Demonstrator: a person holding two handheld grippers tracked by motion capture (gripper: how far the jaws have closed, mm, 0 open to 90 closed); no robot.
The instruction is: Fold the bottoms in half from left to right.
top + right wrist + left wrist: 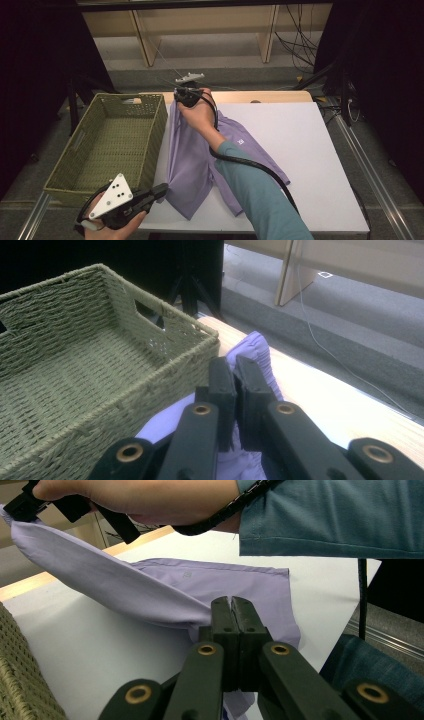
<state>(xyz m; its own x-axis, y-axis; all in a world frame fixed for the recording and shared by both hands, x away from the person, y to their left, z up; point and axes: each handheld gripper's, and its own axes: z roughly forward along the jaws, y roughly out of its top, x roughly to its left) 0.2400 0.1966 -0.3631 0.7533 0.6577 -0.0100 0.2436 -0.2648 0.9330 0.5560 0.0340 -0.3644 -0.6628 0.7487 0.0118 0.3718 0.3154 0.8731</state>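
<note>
Currently, high view: a lilac shirt (192, 165) lies on the white table (310, 165), just right of a green wicker basket (75, 172). The right gripper (184, 96) pinches the shirt's far edge near the table's back, lifted slightly. The left gripper (161, 191) pinches the near corner at the table's front edge. The shirt's left side is stretched between the two grips, and the rest rests flat on the table. The basket holds nothing.

Left gripper view: jaws closed tight on a fold of the shirt (165, 592), with cloth bunched at the tips. The fabric runs up in a taut ridge to the right gripper (22, 505) at top left. A teal sleeve (330, 517) crosses the top.

Right gripper view: jaws closed on a gathered edge of the shirt (257, 352), which puckers above the tips. The basket (185, 355) stands just beside, its weave bare inside.

Handling, judged: the shirt is light, soft and limp. It will sag and slide wherever unsupported, so edge or corner pinches like these suit it. It is not fragile, though thin cloth may slip from a shallow grip. If the basket is the goal, its long opening looks roomy enough once the cloth is gathered.
</note>
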